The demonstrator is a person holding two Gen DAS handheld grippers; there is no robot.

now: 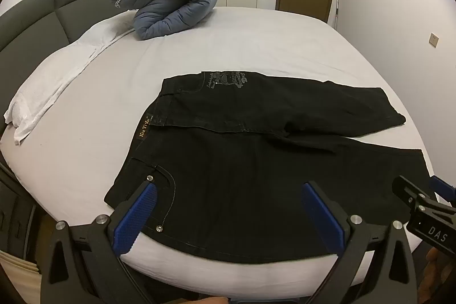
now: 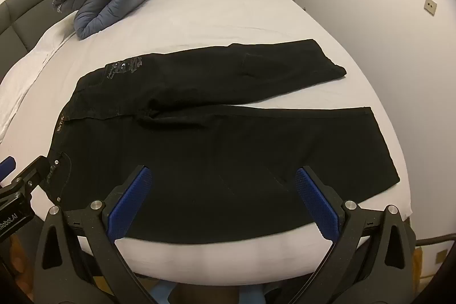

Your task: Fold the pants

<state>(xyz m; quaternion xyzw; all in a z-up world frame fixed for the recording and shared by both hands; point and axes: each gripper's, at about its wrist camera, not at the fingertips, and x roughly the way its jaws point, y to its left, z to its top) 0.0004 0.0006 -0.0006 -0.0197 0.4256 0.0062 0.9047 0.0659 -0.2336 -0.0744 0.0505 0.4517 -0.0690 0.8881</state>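
Bed (image 1: pixel 256 47): black pants (image 1: pixel 256 161) spread flat; rolled duvet (image 1: pixel 171 7); white towel (image 1: pixel 57 81).

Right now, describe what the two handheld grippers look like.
The left gripper and the right gripper look alike: matte black frames, two fingers lined with blue dimpled pads, and round silver bolts at the pivots. White lettering marks their black bodies, "DAS" on the right gripper and "Robot.AI" on the left.

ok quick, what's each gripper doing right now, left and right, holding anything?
Left gripper: open, holding nothing, above the black denim pants.
Right gripper: open, holding nothing, over the same pants.
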